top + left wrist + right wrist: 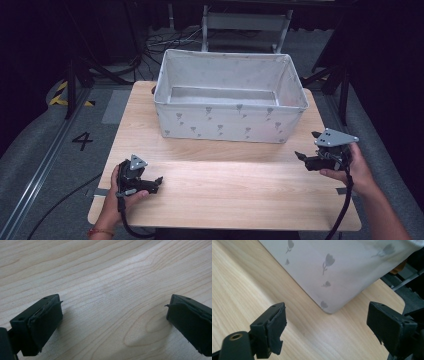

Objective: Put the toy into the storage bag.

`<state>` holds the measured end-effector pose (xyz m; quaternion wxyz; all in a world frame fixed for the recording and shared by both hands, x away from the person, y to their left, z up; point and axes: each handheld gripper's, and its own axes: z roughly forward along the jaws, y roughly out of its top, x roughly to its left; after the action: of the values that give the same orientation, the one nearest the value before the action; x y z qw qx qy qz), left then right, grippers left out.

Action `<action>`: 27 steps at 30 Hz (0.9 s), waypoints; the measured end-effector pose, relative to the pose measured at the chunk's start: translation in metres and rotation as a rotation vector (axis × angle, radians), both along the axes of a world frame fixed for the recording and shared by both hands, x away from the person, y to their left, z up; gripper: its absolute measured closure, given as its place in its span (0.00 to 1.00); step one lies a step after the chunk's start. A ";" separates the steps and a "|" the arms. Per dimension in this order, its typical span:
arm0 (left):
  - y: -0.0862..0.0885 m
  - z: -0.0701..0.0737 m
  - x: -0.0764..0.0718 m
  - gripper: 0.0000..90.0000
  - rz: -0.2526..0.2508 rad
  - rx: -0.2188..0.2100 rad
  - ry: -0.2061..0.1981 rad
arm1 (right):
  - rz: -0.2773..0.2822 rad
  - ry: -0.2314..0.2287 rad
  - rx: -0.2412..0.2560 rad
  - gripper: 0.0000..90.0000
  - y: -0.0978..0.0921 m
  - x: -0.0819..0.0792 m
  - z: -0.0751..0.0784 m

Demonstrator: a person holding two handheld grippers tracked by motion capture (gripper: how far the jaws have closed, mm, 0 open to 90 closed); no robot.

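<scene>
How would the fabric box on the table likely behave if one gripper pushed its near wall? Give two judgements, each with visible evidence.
The fabric box looks soft-walled, its rim slightly wavy, so the wall would probably dent before the box moves. It appears empty, so it is likely light and may slide easily across the smooth wooden table.

Lab or studio, dark curtains [40, 30], floor cables [165, 37], taped marking [82, 141]
</scene>
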<state>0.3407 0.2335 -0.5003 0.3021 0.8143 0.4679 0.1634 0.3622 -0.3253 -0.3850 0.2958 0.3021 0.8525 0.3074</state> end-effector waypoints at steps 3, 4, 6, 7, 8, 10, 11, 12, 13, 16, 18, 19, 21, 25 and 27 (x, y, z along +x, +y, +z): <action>0.000 0.000 0.000 0.01 0.001 -0.001 0.001 | 0.005 0.014 0.003 0.18 -0.002 -0.004 -0.008; 0.000 0.000 0.000 0.01 0.000 -0.001 0.000 | 0.006 0.017 0.000 0.18 -0.003 -0.005 -0.010; 0.000 0.000 0.000 0.01 0.001 -0.001 0.001 | 0.005 0.017 0.002 0.18 -0.005 -0.007 -0.017; 0.000 0.000 0.000 0.01 0.000 -0.001 0.001 | 0.004 0.020 0.002 0.18 -0.006 -0.009 -0.020; 0.000 0.000 0.000 0.01 0.001 -0.001 0.001 | 0.006 0.020 0.005 0.18 -0.007 -0.011 -0.024; 0.000 0.000 0.000 0.01 0.001 -0.001 0.000 | 0.006 0.030 0.006 0.18 -0.009 -0.014 -0.030; 0.000 0.000 0.000 0.01 0.001 -0.001 0.000 | 0.010 0.031 0.007 0.18 -0.011 -0.016 -0.033; 0.000 0.000 0.000 0.01 0.000 0.000 0.000 | 0.012 0.036 0.014 0.18 -0.014 -0.019 -0.039; 0.000 0.000 0.000 0.01 0.000 0.000 0.000 | 0.012 0.036 0.014 0.18 -0.014 -0.019 -0.039; 0.000 0.000 0.000 0.01 0.001 -0.001 0.001 | 0.015 0.042 0.028 0.18 -0.019 -0.024 -0.047; 0.000 0.000 0.000 0.01 0.001 -0.001 0.000 | 0.019 0.045 0.059 0.18 -0.023 -0.027 -0.053; 0.000 0.000 0.000 0.01 0.000 -0.001 0.000 | 0.019 0.050 0.066 0.18 -0.025 -0.029 -0.057; 0.000 0.000 0.000 0.01 0.000 0.000 0.000 | 0.018 0.057 0.089 0.19 -0.028 -0.032 -0.063; 0.000 0.000 0.000 0.01 -0.001 0.000 0.002 | 0.002 0.086 0.121 0.20 -0.036 -0.038 -0.079; 0.000 0.000 0.000 0.01 0.000 0.000 0.000 | -0.006 0.098 0.136 0.20 -0.041 -0.041 -0.086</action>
<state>0.3410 0.2335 -0.5003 0.3022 0.8144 0.4679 0.1631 0.3207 -0.3658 -0.4708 0.2337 0.3389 0.8420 0.3486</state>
